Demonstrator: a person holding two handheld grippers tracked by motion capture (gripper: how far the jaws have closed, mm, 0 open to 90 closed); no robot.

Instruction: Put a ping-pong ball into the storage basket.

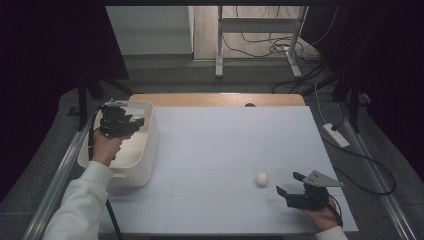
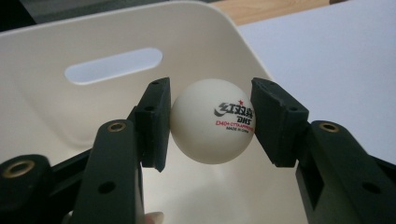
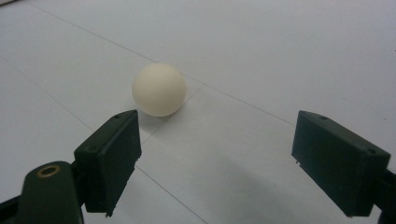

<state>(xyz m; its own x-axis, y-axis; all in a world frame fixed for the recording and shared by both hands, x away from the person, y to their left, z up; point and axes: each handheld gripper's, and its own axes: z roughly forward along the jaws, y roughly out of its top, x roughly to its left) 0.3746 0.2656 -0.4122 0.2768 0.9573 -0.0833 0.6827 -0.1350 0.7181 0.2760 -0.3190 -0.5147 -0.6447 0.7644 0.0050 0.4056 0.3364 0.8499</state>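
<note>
Your left gripper [image 2: 211,122] clamps a smooth, printed round ball [image 2: 212,120] above the glossy rounded bin [image 1: 145,145], while your right gripper [image 3: 215,163] gapes wide, a matte plain ball [image 3: 159,89] at its eleven o'clock.

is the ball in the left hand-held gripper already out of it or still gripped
Gripped. In the left gripper view the left hand-held gripper has both pads against the printed ball, held over the white bin.

A white-topped table [image 1: 225,145] with a wooden far edge carries a cream bin [image 1: 145,160] at its left and one loose ball [image 1: 262,178] toward the right
</note>
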